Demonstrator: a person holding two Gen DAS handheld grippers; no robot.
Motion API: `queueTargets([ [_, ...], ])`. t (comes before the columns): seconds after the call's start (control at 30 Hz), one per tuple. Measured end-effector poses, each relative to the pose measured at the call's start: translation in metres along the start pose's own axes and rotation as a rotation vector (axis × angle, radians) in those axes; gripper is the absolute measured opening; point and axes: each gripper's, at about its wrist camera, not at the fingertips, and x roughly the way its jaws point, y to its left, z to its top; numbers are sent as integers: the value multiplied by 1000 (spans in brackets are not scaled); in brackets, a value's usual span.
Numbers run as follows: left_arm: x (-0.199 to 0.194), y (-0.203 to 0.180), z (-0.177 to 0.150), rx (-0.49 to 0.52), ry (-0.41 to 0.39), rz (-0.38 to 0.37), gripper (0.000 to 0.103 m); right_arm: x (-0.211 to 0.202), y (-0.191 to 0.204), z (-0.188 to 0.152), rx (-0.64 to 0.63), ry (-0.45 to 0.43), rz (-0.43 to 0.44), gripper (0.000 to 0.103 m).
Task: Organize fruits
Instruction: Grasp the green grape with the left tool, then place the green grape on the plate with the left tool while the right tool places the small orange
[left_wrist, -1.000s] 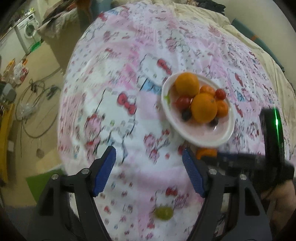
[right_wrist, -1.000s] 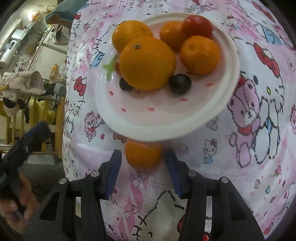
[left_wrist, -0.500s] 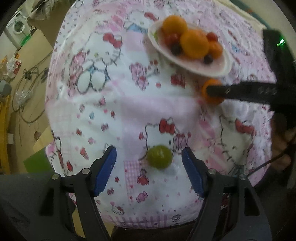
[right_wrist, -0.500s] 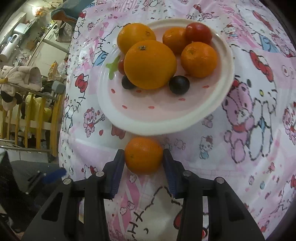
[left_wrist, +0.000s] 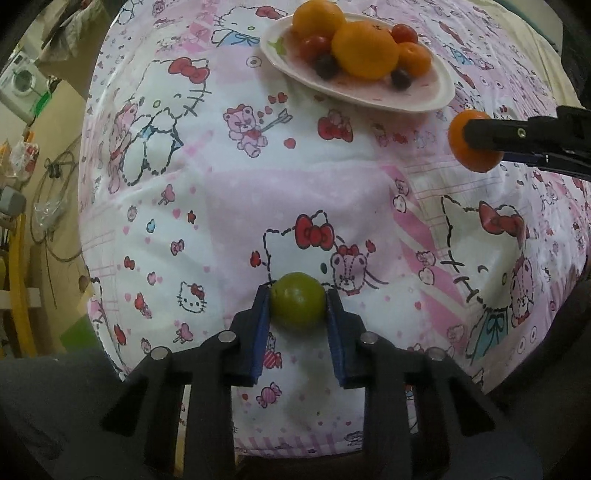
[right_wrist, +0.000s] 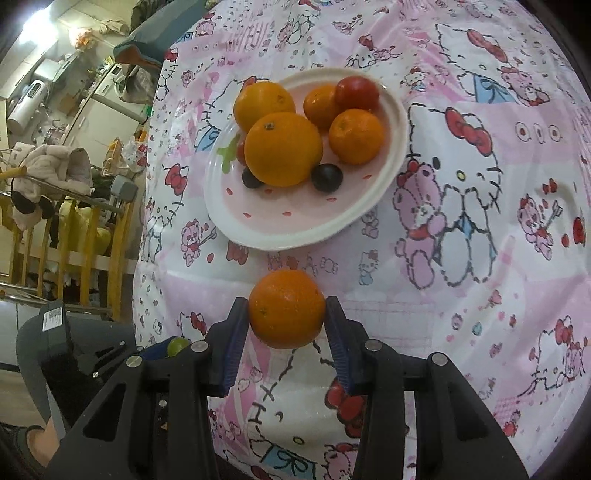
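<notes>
My left gripper (left_wrist: 297, 303) is shut on a green lime (left_wrist: 297, 305) near the front edge of the pink cartoon-print cloth (left_wrist: 229, 192). My right gripper (right_wrist: 287, 309) is shut on a small orange (right_wrist: 286, 308) just in front of the white plate (right_wrist: 295, 236). The same orange (left_wrist: 476, 155) shows at the right of the left wrist view, held a little above the cloth. The plate (left_wrist: 373, 98) holds two large oranges, small mandarins, red tomatoes and dark grapes. The lime (right_wrist: 177, 346) shows small at the lower left of the right wrist view.
The cloth covers a rounded table that drops off at the left and the front. Beyond the left edge are a floor with cables (left_wrist: 55, 199), a washing machine (left_wrist: 22, 81), a yellow wooden rail (right_wrist: 74, 236) and piled clothes (right_wrist: 55, 166).
My left gripper closed its jaws on the lime, which lay loose between them before. My right gripper tightened on the orange and drew it back from the plate.
</notes>
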Motion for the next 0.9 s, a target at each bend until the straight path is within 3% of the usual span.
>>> queueTargets([
  [0.3, -40, 9, 27, -33, -83, -21, 25, -24, -11, 6, 29, -54, 40, 43],
  [0.5, -69, 8, 71, -28, -179, -23, 25, -48, -22, 18, 65, -133, 62, 43],
  [0.7, -79, 12, 104, -24, -236, -36, 25, -55, -33, 28, 114, -176, 81, 43],
  [0.9, -63, 3, 122, 0, -228, -32, 25, -49, -37, 36, 136, -177, 92, 43],
])
